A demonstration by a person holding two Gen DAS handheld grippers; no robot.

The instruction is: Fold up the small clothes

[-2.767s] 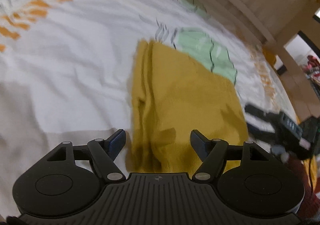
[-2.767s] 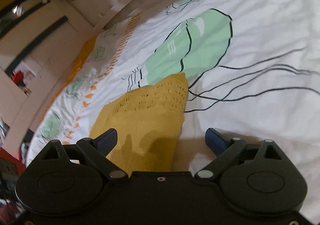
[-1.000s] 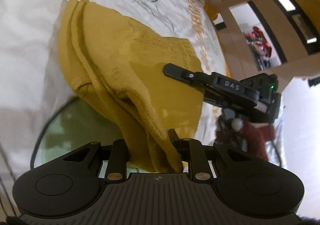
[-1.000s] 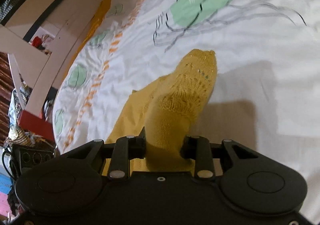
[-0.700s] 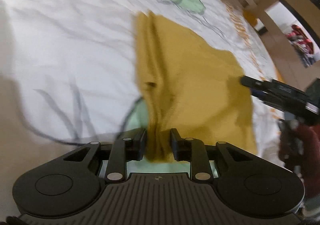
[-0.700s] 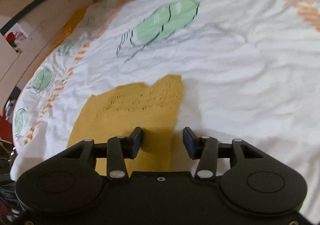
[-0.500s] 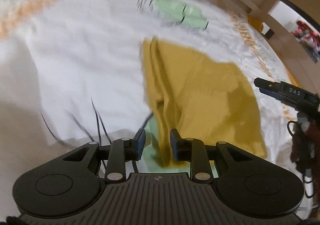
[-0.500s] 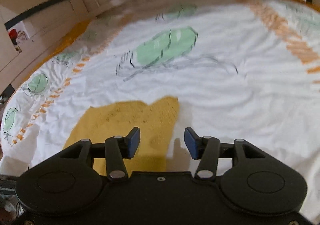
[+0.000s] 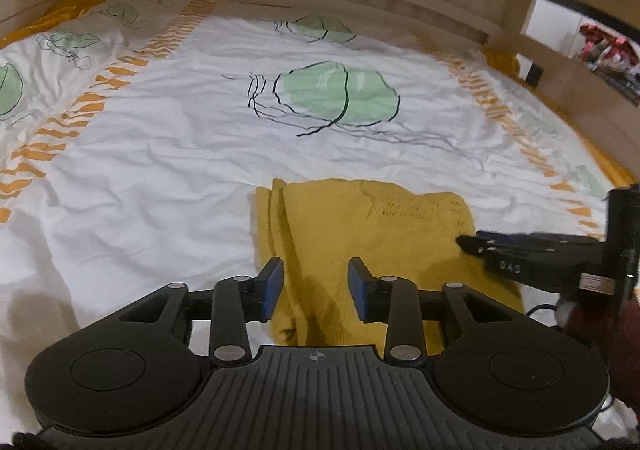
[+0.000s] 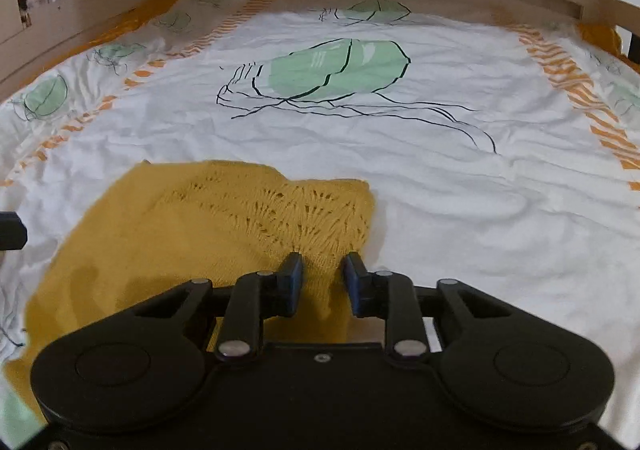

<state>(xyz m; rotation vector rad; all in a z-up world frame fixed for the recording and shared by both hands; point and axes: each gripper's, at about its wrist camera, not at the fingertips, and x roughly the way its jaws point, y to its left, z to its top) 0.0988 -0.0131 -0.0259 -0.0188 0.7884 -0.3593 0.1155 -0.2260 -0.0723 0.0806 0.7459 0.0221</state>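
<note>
Lying folded ahead of both parted, empty-handed tools — left tool (image 9: 315, 284), right tool (image 10: 322, 278) — mustard knit garment (image 9: 360, 234), folded edge running away; lace holes showing only rightward.

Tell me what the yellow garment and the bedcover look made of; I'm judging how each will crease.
The yellow garment looks like a soft matte knit, likely cotton or wool yarn: open lacy eyelets show near its right edge. The bedcover looks like thin woven cotton, matte with fine wrinkles and a printed green and orange pattern. Exact fibres cannot be told.
</note>
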